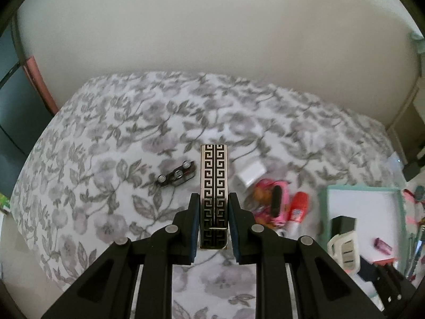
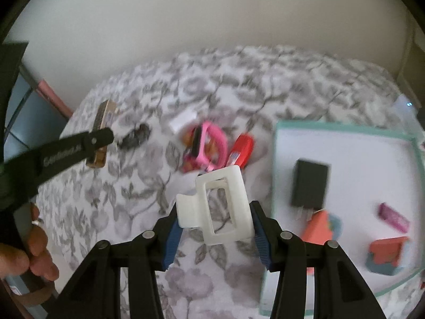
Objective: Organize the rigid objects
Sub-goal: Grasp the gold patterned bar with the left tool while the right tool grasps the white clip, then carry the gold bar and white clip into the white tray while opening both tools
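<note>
My left gripper (image 1: 213, 202) is shut on a long black-and-gold patterned case (image 1: 213, 186) and holds it above the flowered bedspread; both show far left in the right wrist view (image 2: 102, 133). My right gripper (image 2: 213, 220) is shut on a white hair claw clip (image 2: 216, 207), just left of the teal-rimmed white tray (image 2: 281, 138). The clip also shows in the left wrist view (image 1: 344, 250) over the tray (image 1: 325, 199). The tray holds a black charger (image 2: 309, 183), a purple stick (image 2: 393, 216) and orange pieces (image 2: 318, 228).
On the bedspread lie a black toy car (image 1: 176, 176), a small white box (image 1: 251, 174), a pink watch band on an orange toy (image 1: 273, 204) and a red-and-white tube (image 1: 297, 210). A beige wall stands behind the bed. A hand (image 2: 32, 255) holds the left gripper.
</note>
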The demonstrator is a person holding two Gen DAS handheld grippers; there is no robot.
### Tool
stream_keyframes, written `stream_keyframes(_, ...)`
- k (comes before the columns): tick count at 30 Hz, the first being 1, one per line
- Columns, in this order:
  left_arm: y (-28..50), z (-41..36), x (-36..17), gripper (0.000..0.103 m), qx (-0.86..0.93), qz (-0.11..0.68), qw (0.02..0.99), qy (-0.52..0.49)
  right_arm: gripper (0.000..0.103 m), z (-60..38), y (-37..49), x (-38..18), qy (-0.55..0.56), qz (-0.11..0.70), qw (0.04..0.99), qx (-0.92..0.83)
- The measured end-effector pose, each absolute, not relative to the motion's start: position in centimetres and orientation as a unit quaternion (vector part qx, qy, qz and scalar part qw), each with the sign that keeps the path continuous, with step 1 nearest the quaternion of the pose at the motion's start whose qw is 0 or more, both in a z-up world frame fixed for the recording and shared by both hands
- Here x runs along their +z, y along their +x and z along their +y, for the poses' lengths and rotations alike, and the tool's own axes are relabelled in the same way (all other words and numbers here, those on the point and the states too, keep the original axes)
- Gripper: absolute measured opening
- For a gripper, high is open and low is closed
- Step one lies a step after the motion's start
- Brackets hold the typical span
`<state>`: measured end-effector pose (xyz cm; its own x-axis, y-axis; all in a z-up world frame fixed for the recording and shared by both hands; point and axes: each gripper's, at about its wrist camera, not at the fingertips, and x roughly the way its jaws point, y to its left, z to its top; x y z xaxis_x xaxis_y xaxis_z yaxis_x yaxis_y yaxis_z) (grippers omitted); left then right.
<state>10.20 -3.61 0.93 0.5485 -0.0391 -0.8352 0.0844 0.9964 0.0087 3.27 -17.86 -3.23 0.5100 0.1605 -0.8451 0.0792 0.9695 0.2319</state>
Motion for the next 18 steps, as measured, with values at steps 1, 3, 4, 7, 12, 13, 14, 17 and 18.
stream_keyframes(1, 10.1, -4.1, 1.3, 0.021, -0.04, 0.47, 0.882, 0.026, 0.051, -18.3, 3.2, -2.8, 0.123, 0.49, 0.863, 0.017)
stream_keyframes(3, 9.9, -5.1, 1.7, 0.021, -0.053, 0.464, 0.884, 0.032, 0.051, -19.1, 3.1, -2.0, 0.122, 0.484, 0.866, -0.001)
stream_keyframes(4, 9.7, -5.6, 1.8, 0.021, -0.059, 0.462, 0.884, 0.036, 0.051, -19.8, 2.9, -1.6, 0.122, 0.482, 0.868, -0.014)
stream_keyframes(7, 9.4, -7.8, 1.7, 0.021, -0.083, 0.467, 0.879, 0.046, 0.051, -21.9, 2.7, -1.0, 0.134, 0.479, 0.867, -0.04)
stream_keyframes(12, 9.0, -12.4, 0.7, 0.021, -0.135, 0.492, 0.858, 0.058, 0.051, -26.5, 2.4, -0.8, 0.156, 0.479, 0.86, -0.084)
stream_keyframes(13, 8.9, -13.5, 0.5, 0.021, -0.141, 0.495, 0.855, 0.067, 0.051, -27.5, 2.4, -0.9, 0.159, 0.479, 0.858, -0.093)
stream_keyframes(14, 8.8, -14.4, 0.3, 0.021, -0.148, 0.497, 0.852, 0.074, 0.051, -28.2, 2.4, -1.0, 0.163, 0.481, 0.856, -0.099)
stream_keyframes(17, 8.5, -17.6, -0.3, 0.021, -0.172, 0.505, 0.841, 0.093, 0.051, -30.9, 2.2, -1.9, 0.183, 0.488, 0.844, -0.124)
stream_keyframes(18, 8.4, -18.4, -0.5, 0.021, -0.177, 0.507, 0.838, 0.098, 0.051, -31.6, 2.0, -2.1, 0.188, 0.491, 0.841, -0.131)
